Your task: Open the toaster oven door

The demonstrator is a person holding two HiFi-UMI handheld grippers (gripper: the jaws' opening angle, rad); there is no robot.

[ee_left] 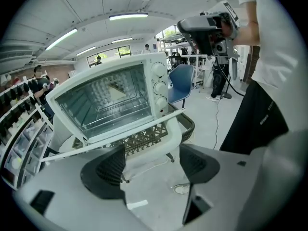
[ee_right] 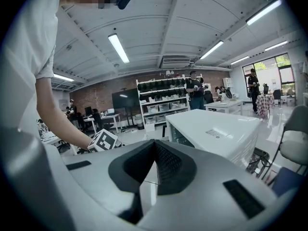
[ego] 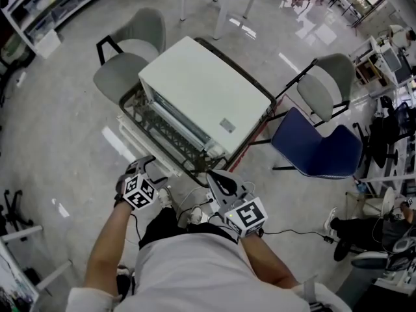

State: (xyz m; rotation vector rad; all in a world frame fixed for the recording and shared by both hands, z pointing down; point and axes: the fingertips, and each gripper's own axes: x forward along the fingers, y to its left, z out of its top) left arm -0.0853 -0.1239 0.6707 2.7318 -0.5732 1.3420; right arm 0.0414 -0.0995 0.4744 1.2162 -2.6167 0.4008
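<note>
Standing on a dark basket (ego: 133,109) on a small table, the oven (ego: 208,90) is straight ahead of the person, with its door (ego: 130,142) swung down and lying about level at the front, so the racks inside are bare to the left gripper view. In that view the door (ee_left: 115,134) shows almost edge-on as a thin white bar, with its curved handle (ee_left: 171,138) at the right end. The left gripper (ee_left: 151,162) is right at that handle with its jaws spread wide. The handle shows in the gap just beyond the pads, and neither pad presses on it, so the claw holds nothing. In the head view the left gripper (ego: 144,169) sits just before the door's front edge. The right gripper (ego: 218,181) is near the oven's right front corner, touching nothing, and its own view shows the right gripper (ee_right: 155,165) with jaws closed together and empty. A grey chair (ego: 130,51) and a blue chair (ego: 318,148) stand beyond the table. Judging by the lowered door, the opening looks done and the step in hand is the let-go. The next move calls for drawing the left claw straight back from the handle, without hooking it or lifting the door.
</note>
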